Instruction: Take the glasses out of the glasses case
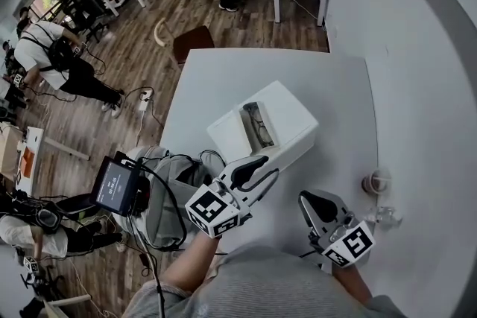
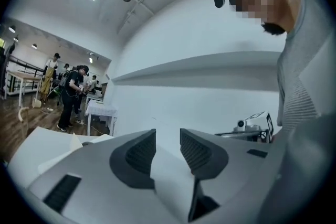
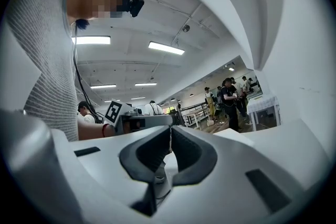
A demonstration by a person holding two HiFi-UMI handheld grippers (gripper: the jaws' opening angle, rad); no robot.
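Note:
In the head view a white glasses case [image 1: 287, 115] lies open on the white table [image 1: 328, 86], its lid [image 1: 229, 135] folded to the left. Dark-framed glasses [image 1: 258, 124] rest inside it. My left gripper [image 1: 261, 169] sits just in front of the case's near edge and points at it. In the left gripper view the left gripper [image 2: 168, 147] stands open, with a clear gap between the pads and nothing in it. My right gripper [image 1: 308, 200] is lower right, apart from the case. In its own view the right gripper [image 3: 169, 136] is shut, holding nothing.
A small round object [image 1: 375, 182] and a clear glass item [image 1: 384, 217] lie on the table to the right of my right gripper. A grey bag with cables [image 1: 164, 197] and a small screen [image 1: 115, 187] sit off the table's left edge. People stand on the wooden floor beyond.

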